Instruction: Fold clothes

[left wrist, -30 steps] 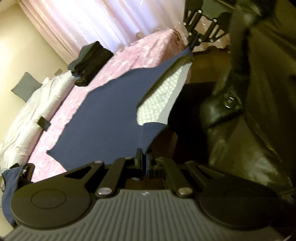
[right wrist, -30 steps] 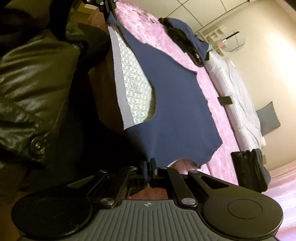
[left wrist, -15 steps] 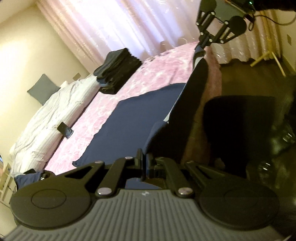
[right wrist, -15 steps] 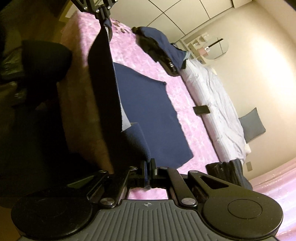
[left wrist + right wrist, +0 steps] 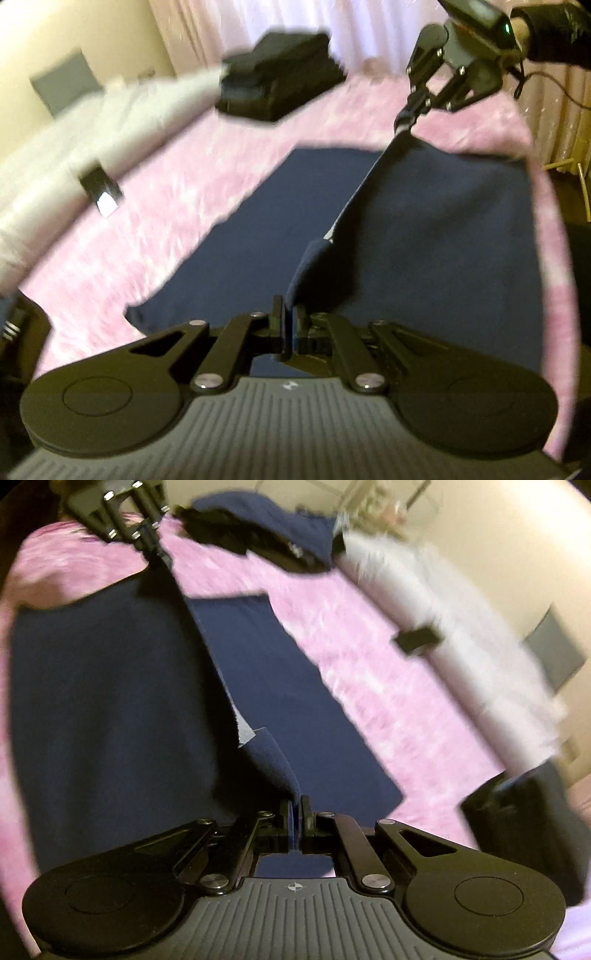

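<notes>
1. Both tools are clamped on the garment (image 5: 424, 236): our left tool (image 5: 287, 325) pinches one corner of its raised edge, and our right tool (image 5: 406, 118) pinches the other corner, with navy cloth filling each narrow gap.
2. Half a second ago the held edge hung beyond the bed (image 5: 221, 155) rim, over the dark floor; now we have swung it over the bed, so the lifted part stands above the part lying flat on the pink cover.
3. One second ago a pale patterned lining and a leather jacket showed; now neither is in view, save a thin pale strip along the fold.
4. Both views are now blurred.
5. Our left view alone shows a curtain (image 5: 369, 29) behind the dark stack (image 5: 280, 74) and the cable at the right tool.
6. Our right view (image 5: 294, 812) alone shows a navy heap (image 5: 288, 531) at the far end, behind the left tool (image 5: 155, 550).
7. A small dark object (image 5: 101, 188) lies on the white bedding (image 5: 74, 125), seen in both views, as is the grey pillow (image 5: 66, 81).
8. From each tool the taut edge runs straight to the other, the flat half spread just below and ahead.
</notes>
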Available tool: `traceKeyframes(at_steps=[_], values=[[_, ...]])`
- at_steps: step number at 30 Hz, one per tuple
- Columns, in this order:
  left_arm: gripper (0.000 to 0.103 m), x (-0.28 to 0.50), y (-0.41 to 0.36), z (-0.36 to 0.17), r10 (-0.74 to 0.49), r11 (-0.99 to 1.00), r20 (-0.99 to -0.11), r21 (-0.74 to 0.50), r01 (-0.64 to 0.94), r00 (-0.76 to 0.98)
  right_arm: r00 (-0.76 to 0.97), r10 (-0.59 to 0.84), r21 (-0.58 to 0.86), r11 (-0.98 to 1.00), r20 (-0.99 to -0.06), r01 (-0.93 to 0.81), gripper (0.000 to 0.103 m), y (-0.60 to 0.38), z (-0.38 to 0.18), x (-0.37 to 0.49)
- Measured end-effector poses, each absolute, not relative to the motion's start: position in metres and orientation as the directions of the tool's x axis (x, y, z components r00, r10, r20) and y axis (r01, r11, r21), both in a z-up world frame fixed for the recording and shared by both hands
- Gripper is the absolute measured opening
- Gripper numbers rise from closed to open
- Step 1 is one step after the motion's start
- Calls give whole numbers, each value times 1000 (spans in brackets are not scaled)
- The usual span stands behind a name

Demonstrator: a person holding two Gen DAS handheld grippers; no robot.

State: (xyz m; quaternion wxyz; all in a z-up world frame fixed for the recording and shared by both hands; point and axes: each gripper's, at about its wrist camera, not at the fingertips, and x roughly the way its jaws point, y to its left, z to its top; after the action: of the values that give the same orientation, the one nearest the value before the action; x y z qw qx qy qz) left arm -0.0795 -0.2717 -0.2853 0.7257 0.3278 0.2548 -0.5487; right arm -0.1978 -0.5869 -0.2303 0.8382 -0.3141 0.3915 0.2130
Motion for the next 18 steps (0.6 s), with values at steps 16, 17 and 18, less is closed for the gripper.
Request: traceKeyframes(at_steps=[16, 17, 18], values=[[2, 82, -350, -320, -554, 260, -808, 61, 964, 200, 435, 179, -135, 790, -883, -598, 0, -659, -258, -19], [2, 89, -354, -324, -547, 262, -813, 59, 963, 199, 428, 183, -125, 793, -885, -597, 0, -664, -262, -10], [2, 94, -357, -329, -539, 263, -820, 52, 963, 191, 420, 187, -115, 793, -888, -599, 0, -667, -266, -3]])
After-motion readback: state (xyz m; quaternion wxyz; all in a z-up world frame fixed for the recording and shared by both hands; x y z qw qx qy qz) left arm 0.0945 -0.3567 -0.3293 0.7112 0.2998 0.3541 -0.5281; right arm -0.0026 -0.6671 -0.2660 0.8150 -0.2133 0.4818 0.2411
